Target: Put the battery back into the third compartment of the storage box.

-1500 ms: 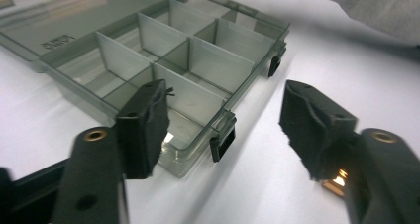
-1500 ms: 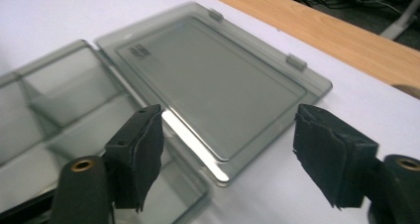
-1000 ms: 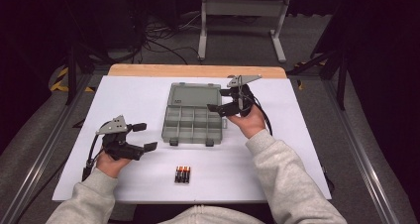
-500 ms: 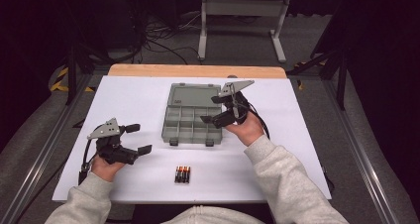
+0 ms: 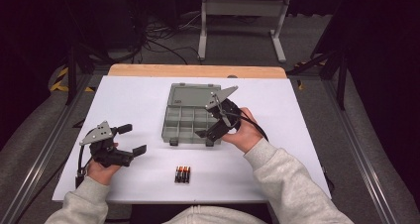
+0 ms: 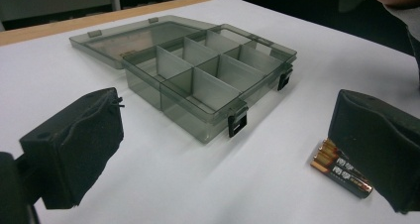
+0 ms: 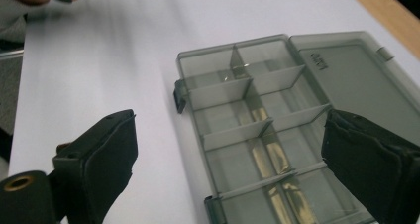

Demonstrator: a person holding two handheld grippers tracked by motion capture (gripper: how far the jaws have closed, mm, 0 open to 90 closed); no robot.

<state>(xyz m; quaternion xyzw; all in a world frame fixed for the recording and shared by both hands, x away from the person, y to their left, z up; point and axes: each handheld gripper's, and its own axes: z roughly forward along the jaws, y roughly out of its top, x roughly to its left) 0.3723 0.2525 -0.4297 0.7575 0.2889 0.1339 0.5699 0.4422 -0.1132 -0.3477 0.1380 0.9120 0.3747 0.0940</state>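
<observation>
open organiser box, batteries waiting

counter [image 5: 138, 100] carries the organiser box [image 5: 190, 116], lid laid back for loading. right claw [image 5: 210, 120], spread and empty, hovers over its near edge; left claw [image 5: 132, 139], spread, faces the batteries [image 5: 182, 174] lying nearer the person.

A lab-style recording space with dark surroundings; a table [image 5: 148, 92] under a white sheet, its wooden edge showing at the far side; metal rails [image 5: 37, 157] run along both sides on grey carpet; tangled cables [image 5: 148, 35] and a grey metal stand [image 5: 242, 8] sit behind it.
</observation>
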